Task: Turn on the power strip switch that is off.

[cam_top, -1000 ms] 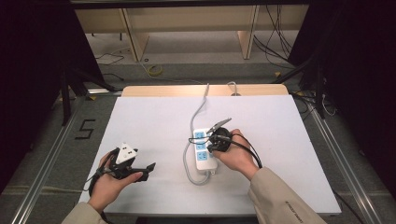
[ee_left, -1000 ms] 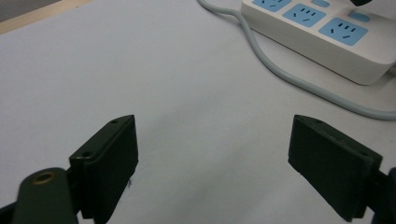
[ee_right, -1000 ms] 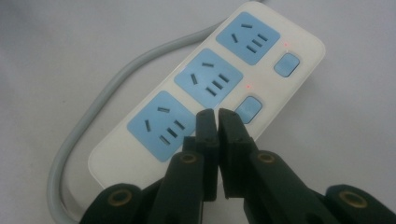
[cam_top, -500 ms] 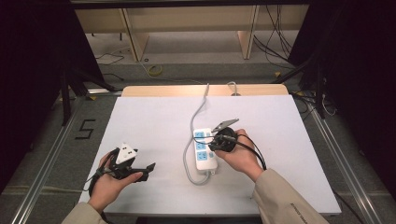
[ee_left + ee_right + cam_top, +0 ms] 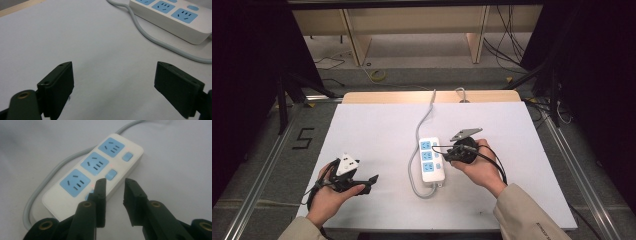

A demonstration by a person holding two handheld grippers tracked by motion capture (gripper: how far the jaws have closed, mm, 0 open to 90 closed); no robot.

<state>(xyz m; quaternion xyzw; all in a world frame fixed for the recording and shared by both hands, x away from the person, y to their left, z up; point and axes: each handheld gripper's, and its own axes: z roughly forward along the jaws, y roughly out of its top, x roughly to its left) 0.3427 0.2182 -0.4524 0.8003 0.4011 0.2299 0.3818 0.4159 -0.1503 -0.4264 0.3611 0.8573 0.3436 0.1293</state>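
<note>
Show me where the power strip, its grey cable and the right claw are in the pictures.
power strip (image 5: 432, 160): high view, on its white top face.
grey cable (image 5: 422, 121): high view, on the stretch behind the strip.
right claw (image 5: 115, 192): right gripper view, midway between its fingertips.

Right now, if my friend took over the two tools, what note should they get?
Right tool: jaws just been opening, nothing between them, poised over the power strip's switch row.
Left tool: open wide, empty, away from the strip over bare table.
Strip lies mid-table, cable trailing to the far edge.
Done: tiny red lights glow beside the switches.
Left: cannot tell; recheck each switch.
</note>
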